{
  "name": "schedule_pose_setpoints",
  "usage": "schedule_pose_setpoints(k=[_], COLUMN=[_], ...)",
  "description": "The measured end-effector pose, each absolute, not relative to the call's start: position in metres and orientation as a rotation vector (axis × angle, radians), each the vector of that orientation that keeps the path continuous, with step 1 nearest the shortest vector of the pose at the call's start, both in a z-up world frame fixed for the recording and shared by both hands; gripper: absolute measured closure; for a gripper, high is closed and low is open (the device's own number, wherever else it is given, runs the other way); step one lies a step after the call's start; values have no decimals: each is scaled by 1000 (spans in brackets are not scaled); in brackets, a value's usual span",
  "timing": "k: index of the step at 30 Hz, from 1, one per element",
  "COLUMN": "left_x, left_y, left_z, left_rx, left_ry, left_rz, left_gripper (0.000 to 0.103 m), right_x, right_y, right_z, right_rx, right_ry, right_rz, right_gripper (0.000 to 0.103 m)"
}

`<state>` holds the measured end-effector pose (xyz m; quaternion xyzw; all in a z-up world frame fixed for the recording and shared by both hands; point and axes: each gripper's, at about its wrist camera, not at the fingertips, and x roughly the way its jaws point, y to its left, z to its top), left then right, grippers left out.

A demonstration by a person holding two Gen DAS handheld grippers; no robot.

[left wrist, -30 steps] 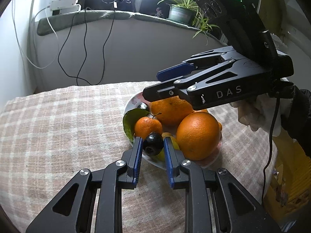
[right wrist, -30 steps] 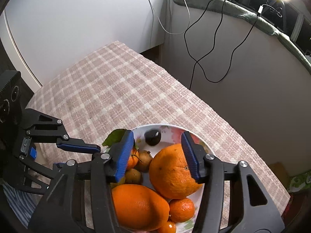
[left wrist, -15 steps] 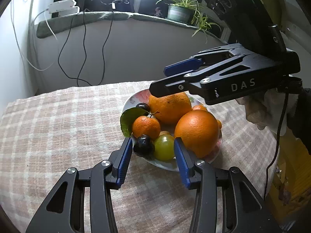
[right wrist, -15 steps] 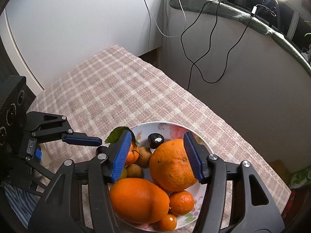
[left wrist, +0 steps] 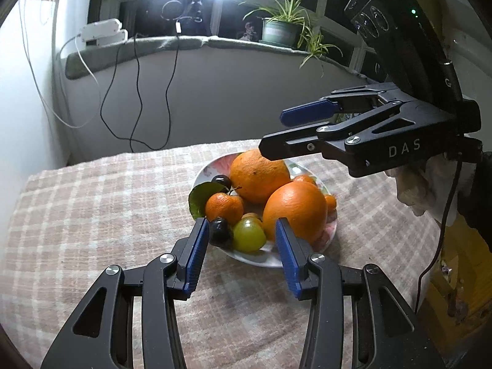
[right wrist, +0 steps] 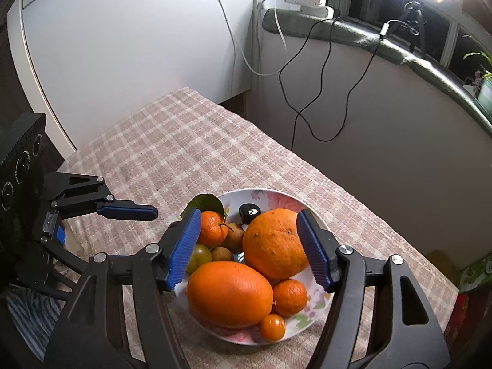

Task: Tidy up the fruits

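A flowered plate on the checked tablecloth holds two big oranges, a leafy mandarin, a green fruit and a dark cherry. My left gripper stands open just short of the plate's near rim, the cherry and green fruit showing between its fingers, untouched. My right gripper hovers above the plate with its jaws opening; the far big orange lies below them, free of the pads. It appears from the side in the left wrist view.
Smaller mandarins and a tiny orange fruit lie at the plate's edge. Black cables hang down the wall behind. A potted plant stands on the sill. A gloved hand holds the right gripper.
My left gripper let go of the dark cherry, opened and drew back from the plate. My right gripper widened off the big orange and rose a little.
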<state>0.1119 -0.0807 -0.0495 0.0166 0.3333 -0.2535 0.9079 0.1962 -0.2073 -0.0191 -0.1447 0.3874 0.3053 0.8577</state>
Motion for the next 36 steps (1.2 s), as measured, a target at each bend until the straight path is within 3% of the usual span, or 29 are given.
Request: schedule_pose_setpoints(k=[2, 8, 14, 21, 36], left_x=[108, 91, 76, 60, 38], left_y=[-81, -84, -87, -83, -90], left_z=[-46, -34, -28, -28, -52], left_rx=[40, 67, 67, 32, -11], left_ry=[676, 632, 611, 597, 579], left_rz=[-521, -505, -482, -418, -283], left_gripper=[59, 53, 40, 24, 24], right_x=[190, 164, 130, 97, 56], right_y=[-213, -232, -250, -265, -284], right_z=[-15, -6, -9, -18, -58], right_rx=[-286, -223, -176, -88, 15], right_ry=[795, 728, 657, 615, 567], right_rz=[629, 596, 492, 360, 177], right_gripper=[34, 17, 5, 2, 0])
